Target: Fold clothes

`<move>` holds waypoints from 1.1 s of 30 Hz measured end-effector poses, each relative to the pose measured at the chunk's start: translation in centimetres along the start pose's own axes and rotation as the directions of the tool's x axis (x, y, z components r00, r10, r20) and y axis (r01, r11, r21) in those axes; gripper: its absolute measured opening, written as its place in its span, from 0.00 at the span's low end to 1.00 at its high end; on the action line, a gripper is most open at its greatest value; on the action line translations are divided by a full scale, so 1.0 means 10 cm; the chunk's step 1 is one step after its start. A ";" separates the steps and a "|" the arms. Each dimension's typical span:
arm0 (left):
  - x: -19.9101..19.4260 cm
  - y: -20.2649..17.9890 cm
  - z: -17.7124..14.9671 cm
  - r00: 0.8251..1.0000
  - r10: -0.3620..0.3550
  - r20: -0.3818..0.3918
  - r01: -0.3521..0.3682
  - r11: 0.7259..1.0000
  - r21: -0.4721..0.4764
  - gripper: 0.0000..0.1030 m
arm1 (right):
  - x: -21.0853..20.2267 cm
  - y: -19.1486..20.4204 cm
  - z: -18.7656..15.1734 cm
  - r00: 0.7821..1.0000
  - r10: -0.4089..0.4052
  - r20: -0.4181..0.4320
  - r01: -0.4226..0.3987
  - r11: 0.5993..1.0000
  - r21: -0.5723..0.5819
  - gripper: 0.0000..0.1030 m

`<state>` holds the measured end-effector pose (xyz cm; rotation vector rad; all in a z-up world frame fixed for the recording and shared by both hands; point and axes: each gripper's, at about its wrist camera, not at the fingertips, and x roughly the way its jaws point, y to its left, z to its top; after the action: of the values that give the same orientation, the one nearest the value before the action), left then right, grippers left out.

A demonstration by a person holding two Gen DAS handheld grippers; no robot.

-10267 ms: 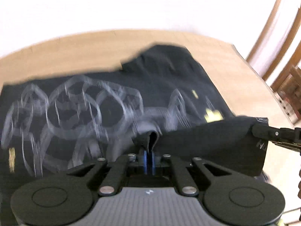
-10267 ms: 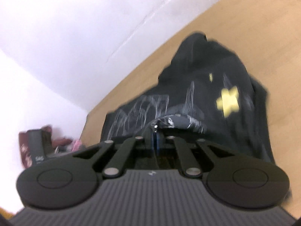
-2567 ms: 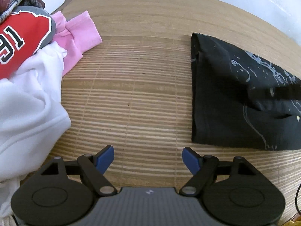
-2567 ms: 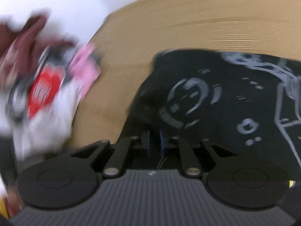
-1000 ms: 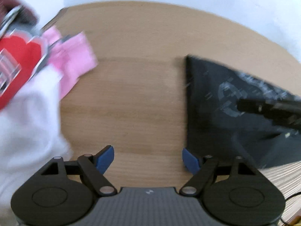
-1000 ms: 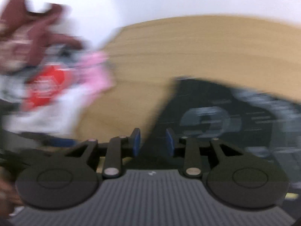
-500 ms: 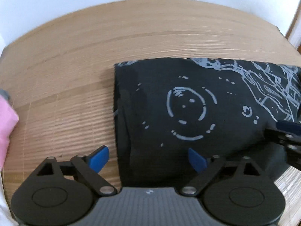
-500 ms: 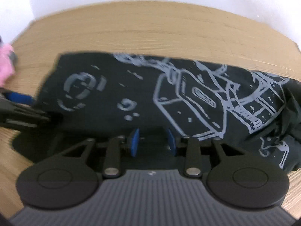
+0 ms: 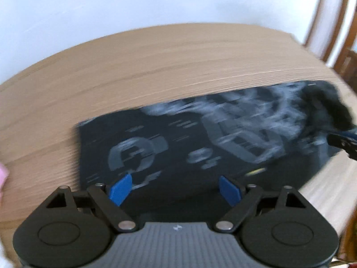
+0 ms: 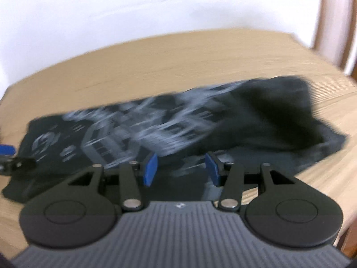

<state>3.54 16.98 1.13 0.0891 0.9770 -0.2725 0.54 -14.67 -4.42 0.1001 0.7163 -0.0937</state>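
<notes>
Both claws are spread wide with nothing in them: left claw [image 9: 175, 188], right claw [image 10: 180, 168]. Your black shirt [image 9: 200, 147] lies flat on the tabletop [image 9: 156, 62], near its front edge. It's soft, light and floppy, so pinch it by its near corners.

The pale grey print on the folded black T-shirt [image 9: 223, 138] is smeared by motion blur in both views, so its drawing cannot be read. Its bunched end [image 10: 290, 116] is a dark shapeless mass. A pink fabric scrap [image 9: 2, 175] is cut off by the left edge.
</notes>
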 end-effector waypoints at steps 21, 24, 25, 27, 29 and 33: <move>0.64 -2.21 0.56 0.974 0.176 -0.140 -0.198 0.967 -0.158 0.85 | 0.76 -1.73 0.48 0.818 0.554 -0.158 -0.570 0.739 -0.359 0.07; 0.60 -2.17 0.47 0.970 0.189 -0.153 -0.212 0.965 -0.156 0.85 | 0.44 -1.61 0.22 0.724 0.602 -0.338 -0.676 0.521 -0.520 0.10; 0.60 -2.18 0.45 0.970 0.191 -0.153 -0.213 0.965 -0.150 0.85 | 0.37 -1.58 0.10 0.725 0.577 -0.376 -0.674 0.484 -0.558 0.14; 0.59 -2.20 0.42 0.970 0.189 -0.150 -0.210 0.968 -0.140 0.85 | 0.27 -1.58 -0.07 0.761 0.523 -0.384 -0.634 0.470 -0.614 0.20; 0.56 -2.24 0.40 0.975 0.170 -0.142 -0.188 0.974 -0.125 0.85 | 0.19 -1.64 -0.13 0.793 0.488 -0.364 -0.601 0.529 -0.599 0.30; 0.47 -2.42 0.37 0.986 0.128 -0.104 -0.132 0.991 -0.026 0.85 | 0.05 -1.89 -0.03 0.833 0.485 -0.268 -0.553 0.693 -0.463 0.41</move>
<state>2.53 -7.91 0.43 0.1378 1.0719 -0.1329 -1.55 -33.37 -6.04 -0.2240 0.7933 0.6713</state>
